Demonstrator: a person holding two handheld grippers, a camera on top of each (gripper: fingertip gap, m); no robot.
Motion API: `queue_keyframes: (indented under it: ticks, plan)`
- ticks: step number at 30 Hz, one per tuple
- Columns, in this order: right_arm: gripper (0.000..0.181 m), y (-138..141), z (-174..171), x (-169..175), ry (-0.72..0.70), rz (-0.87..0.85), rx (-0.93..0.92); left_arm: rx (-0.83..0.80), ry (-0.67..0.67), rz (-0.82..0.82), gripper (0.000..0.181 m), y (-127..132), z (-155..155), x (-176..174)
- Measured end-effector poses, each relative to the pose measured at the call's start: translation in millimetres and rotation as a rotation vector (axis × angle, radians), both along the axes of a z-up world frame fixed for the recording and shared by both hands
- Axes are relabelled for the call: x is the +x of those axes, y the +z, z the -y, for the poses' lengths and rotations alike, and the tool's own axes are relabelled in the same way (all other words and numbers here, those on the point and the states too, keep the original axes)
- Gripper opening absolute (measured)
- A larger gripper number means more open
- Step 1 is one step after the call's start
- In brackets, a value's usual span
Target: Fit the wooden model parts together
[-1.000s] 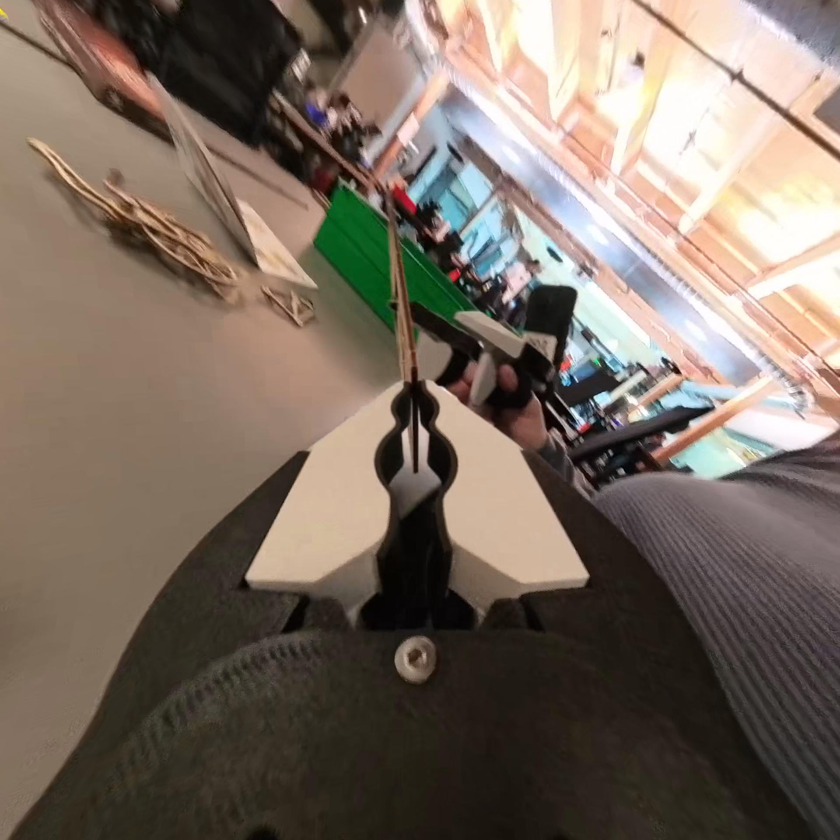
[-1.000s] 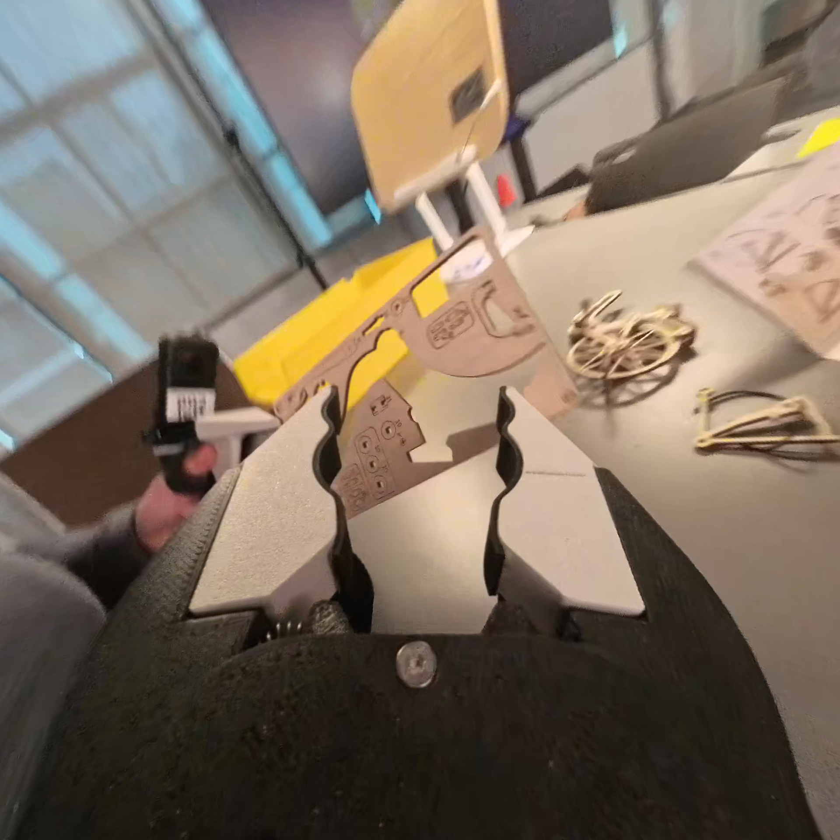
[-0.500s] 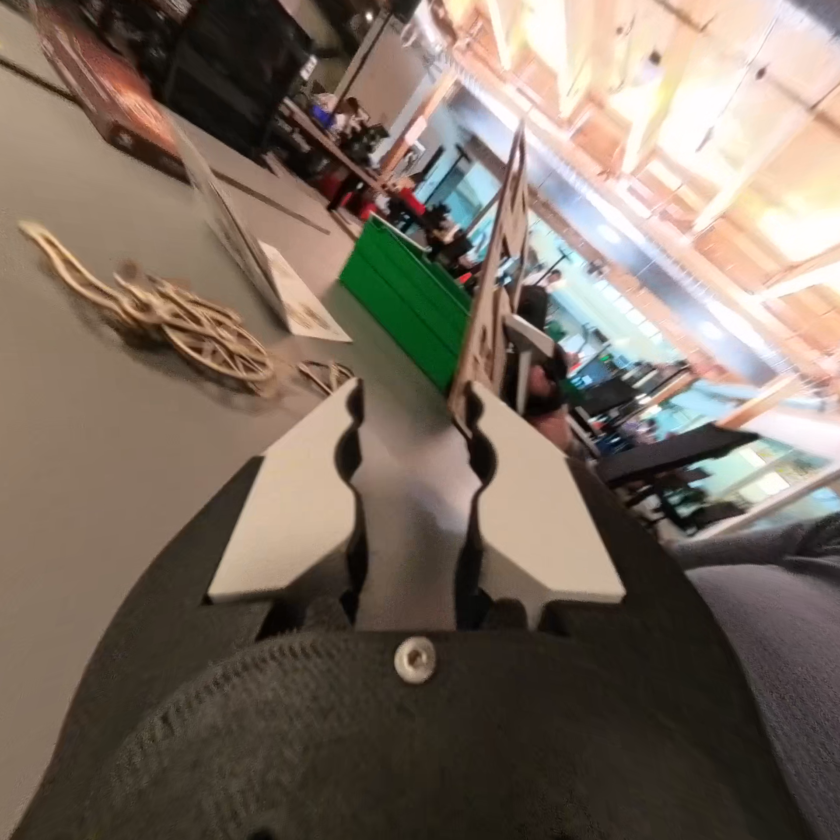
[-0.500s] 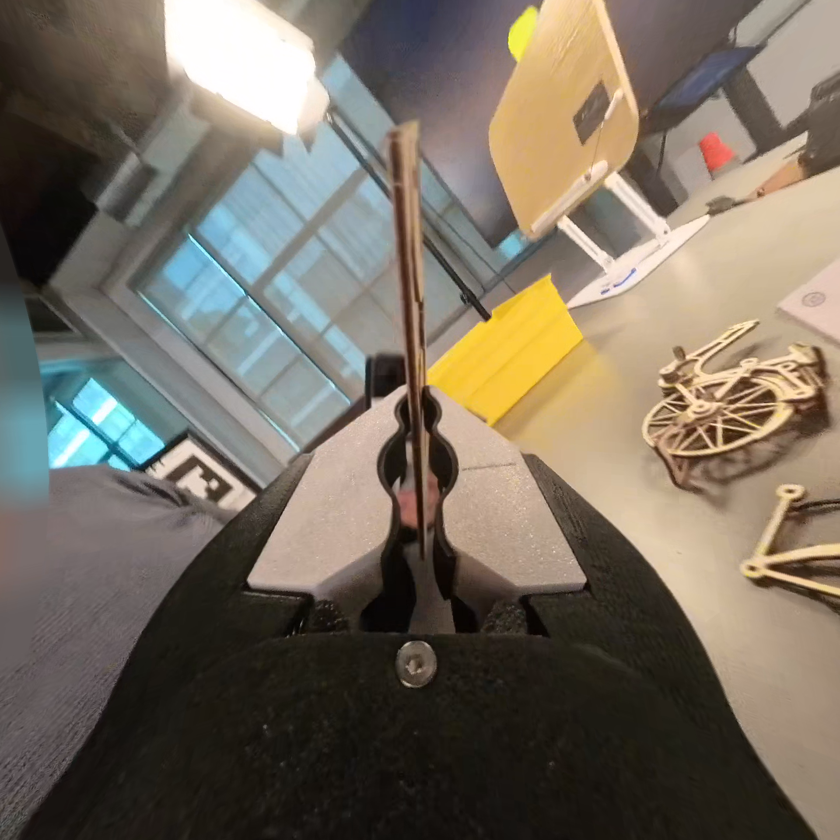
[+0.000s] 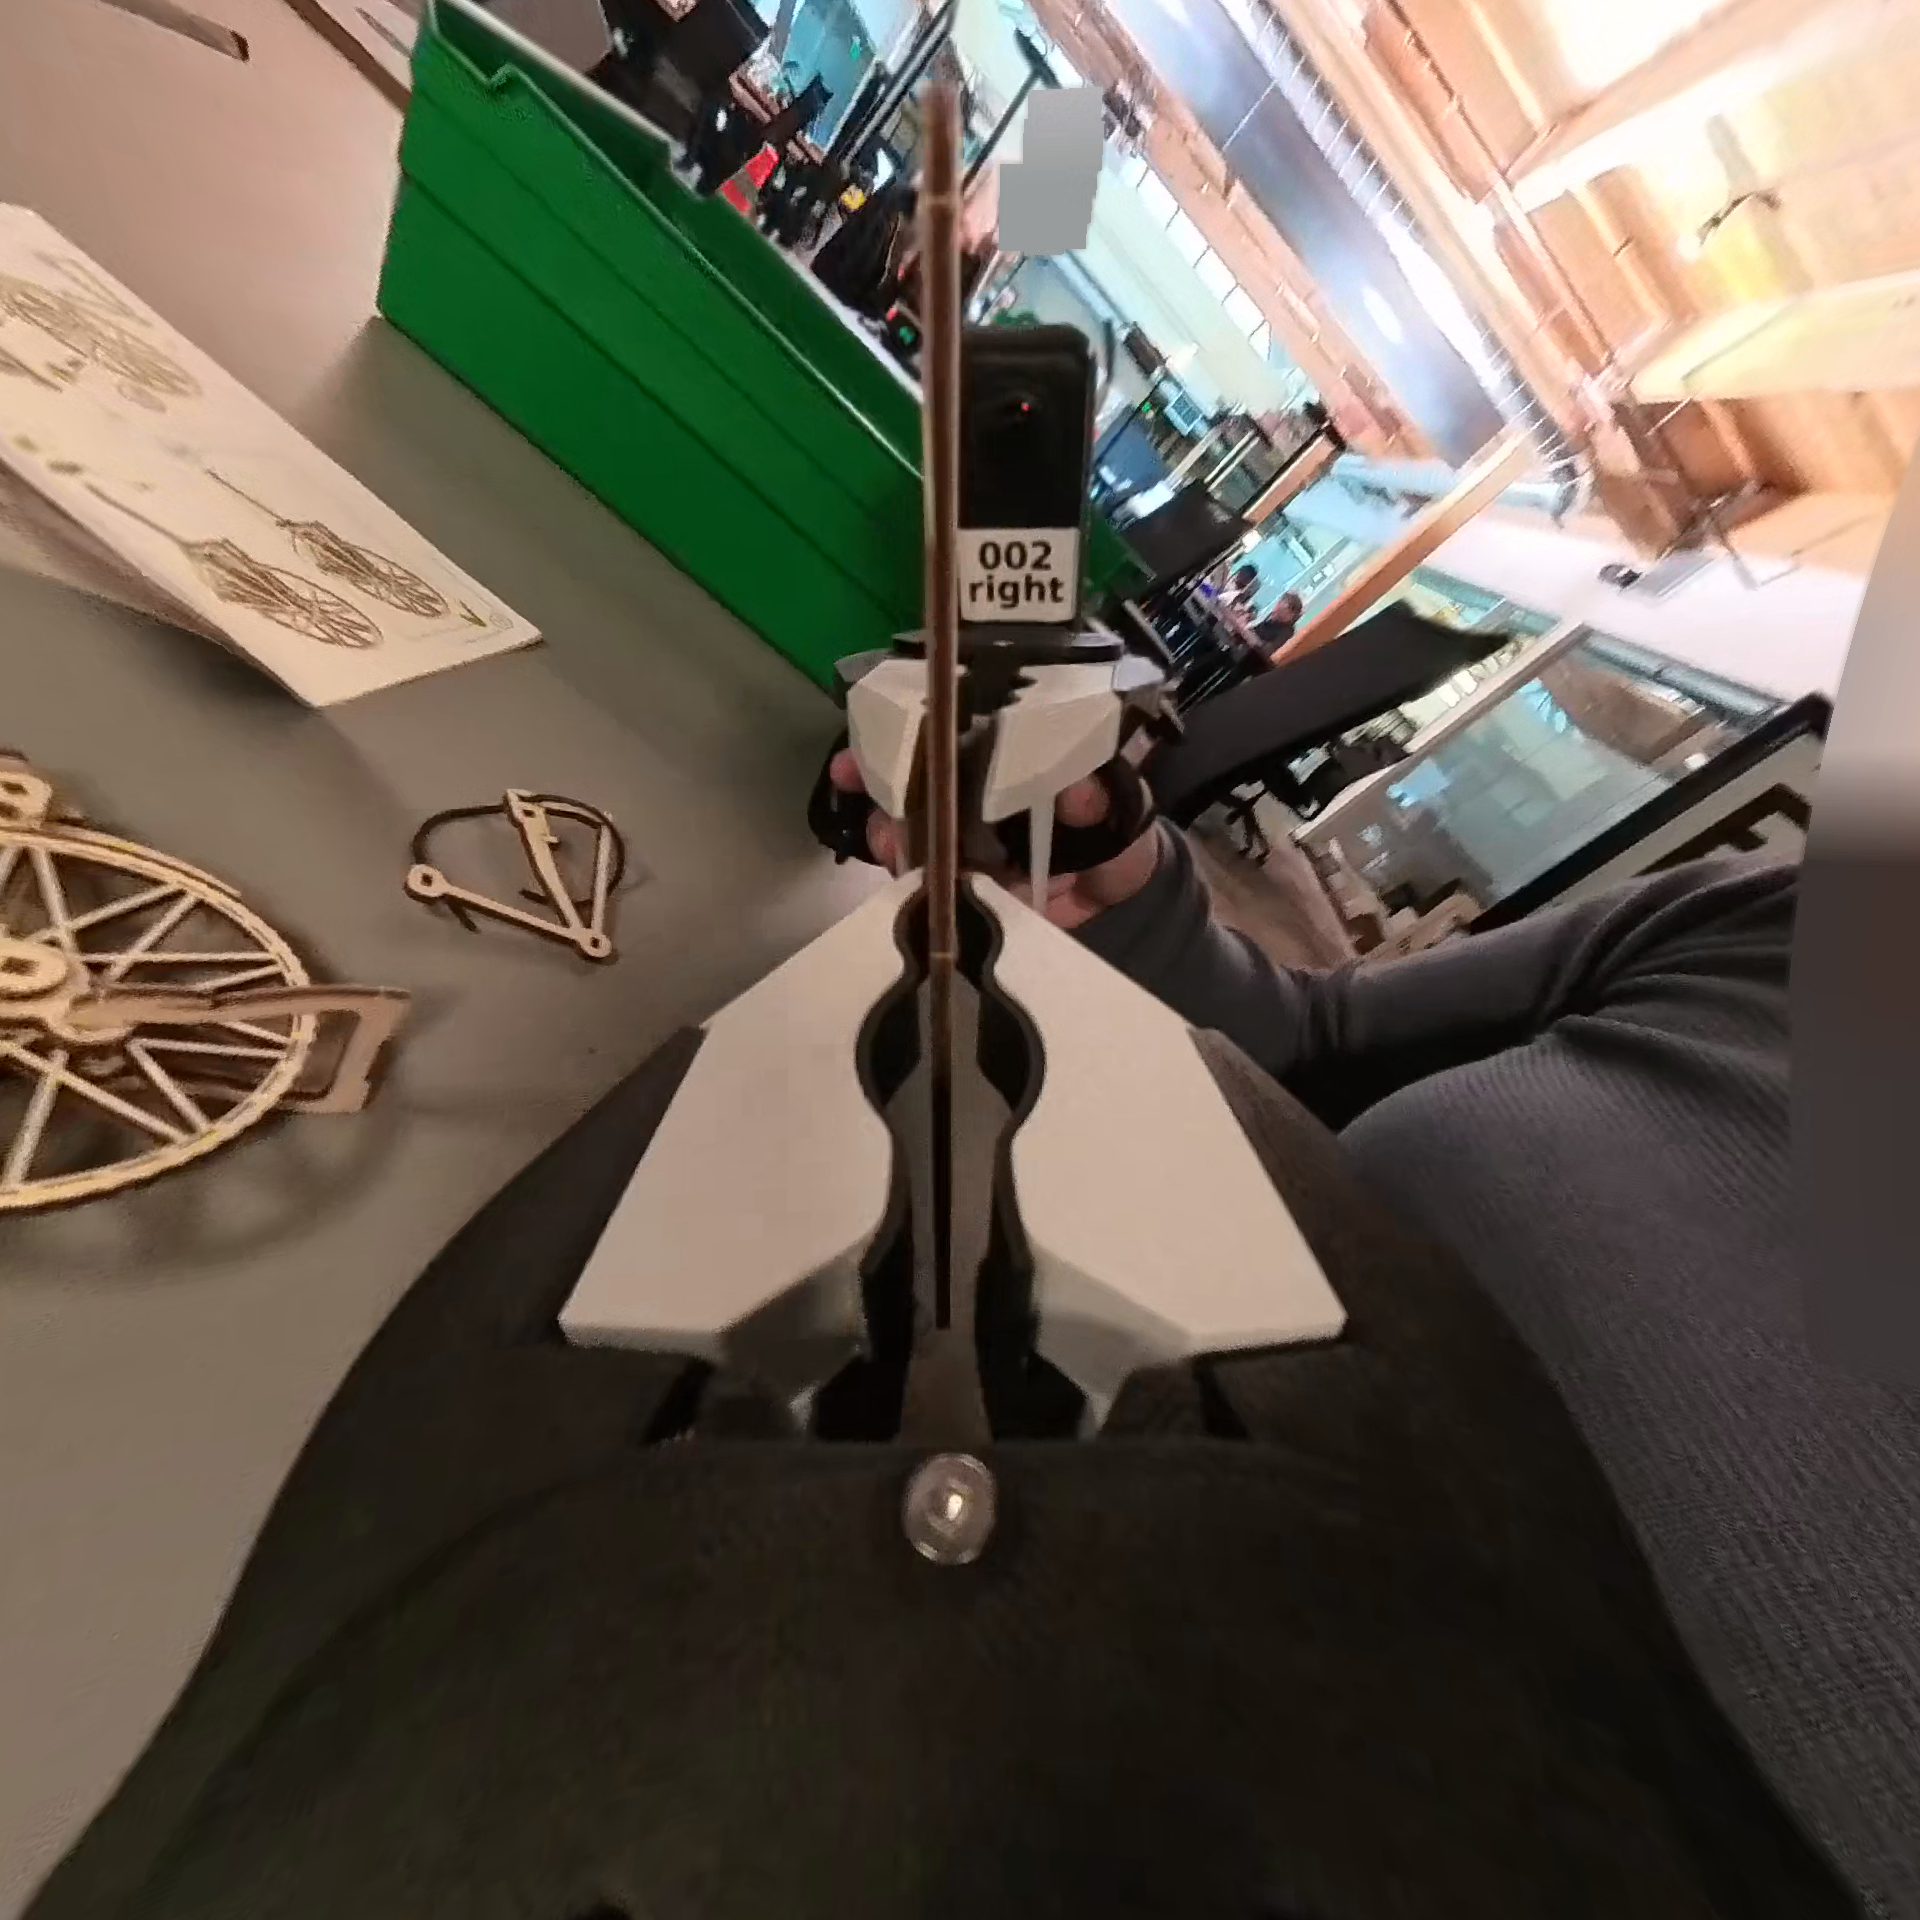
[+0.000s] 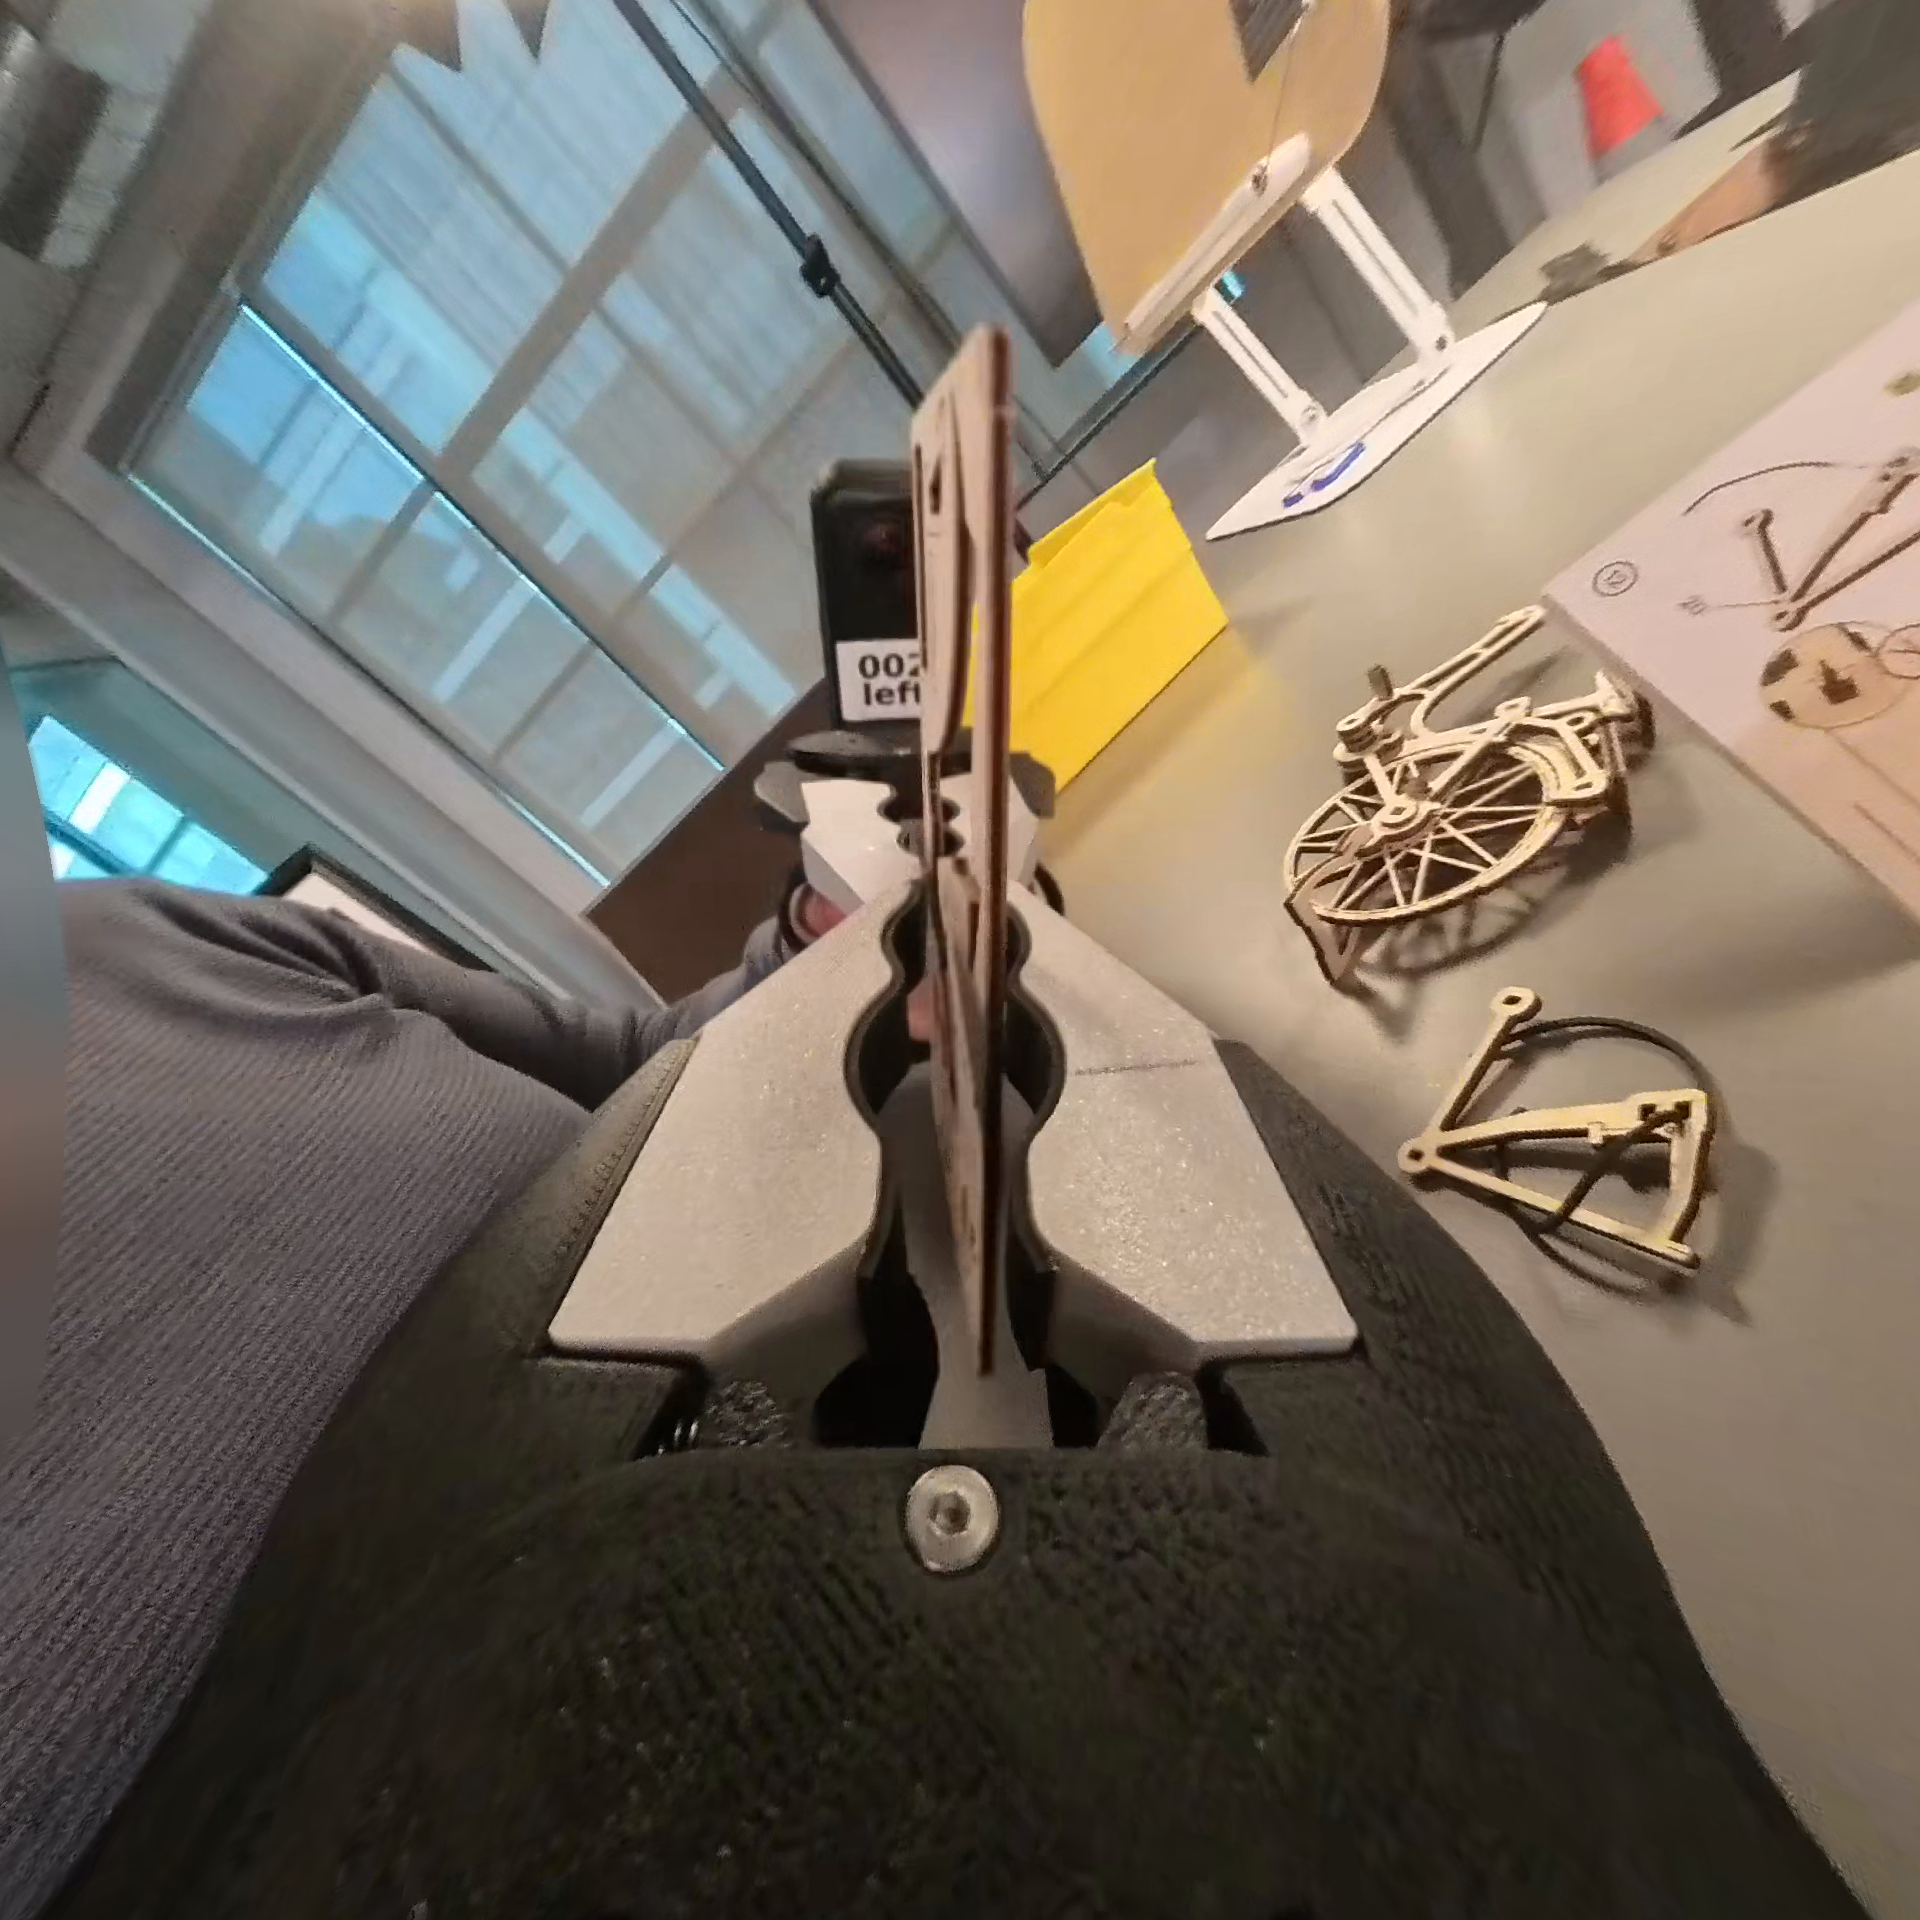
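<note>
Edgewise, wooden sheet (image 5: 940,520) clamped between both tools, left tool (image 5: 948,935), right tool (image 6: 961,925)

Thin laser-cut wooden sheet (image 5: 940,623) stood edge-on, vertical, at frame centre in both wrist views (image 6: 961,831), cutouts visible on its face. Spoked wheel assembly (image 5: 114,1039) lay flat at left edge; small triangular frame part with black loop (image 5: 520,883) lay just beside it, apart.
</note>
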State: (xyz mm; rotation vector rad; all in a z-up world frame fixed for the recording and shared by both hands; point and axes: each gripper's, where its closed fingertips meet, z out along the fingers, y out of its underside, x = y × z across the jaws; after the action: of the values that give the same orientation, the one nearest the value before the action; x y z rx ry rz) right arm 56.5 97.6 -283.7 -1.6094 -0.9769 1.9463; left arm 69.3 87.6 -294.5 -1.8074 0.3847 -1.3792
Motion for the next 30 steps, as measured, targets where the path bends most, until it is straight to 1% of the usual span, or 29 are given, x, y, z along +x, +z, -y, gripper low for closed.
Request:
queue_keyframes:
  ticks: [1,3,5,7,8,9,10,11,12,14,19,23,27,30]
  plan:
    - [0.005,-1,0,0,-0.008,0.010,0.020,-0.010,0.001,0.024,0.001,-1,1,1]
    - [0.003,-4,0,0,-0.010,0.030,0.050,-0.013,0.026,0.043,0.002,-4,-1,1]
    - [0.001,-3,0,2,0.004,0.028,0.038,-0.012,0.049,0.041,0.009,-7,-3,-1]
    - [0.001,-4,-1,5,0.016,0.025,0.026,0.011,0.048,0.061,0.007,-3,-2,-6]
    - [0.001,-4,0,6,0.020,0.021,0.022,0.023,0.044,0.072,0.002,0,-1,-8]
    - [0.001,-3,0,5,0.021,0.018,0.022,0.036,0.038,0.070,0.001,0,0,-8]
    - [0.004,-5,-1,4,0.006,0.028,0.035,0.053,0.041,0.067,0.001,1,0,-8]
    - [0.015,-10,-1,3,-0.008,0.055,0.058,0.063,0.062,0.059,0.001,1,-1,-9]
    - [0.019,-14,0,1,-0.018,0.077,0.081,0.075,0.084,0.048,0.001,0,-3,-11]
    - [0.013,-15,-1,-1,-0.047,0.083,0.111,0.089,0.111,0.049,0.001,3,-4,-13]
    - [0.009,-14,-3,0,-0.053,0.072,0.093,0.079,0.138,0.053,0.001,0,-4,-15]
    - [0.009,-18,-2,0,-0.080,0.102,0.134,0.092,0.162,0.020,0.001,-3,-1,-13]
    - [0.007,-22,0,0,-0.117,0.140,0.134,0.099,0.178,0.006,0.001,-6,4,-12]
    - [0.009,-26,3,0,-0.155,0.175,0.159,0.128,0.189,-0.040,0.001,-8,8,-11]
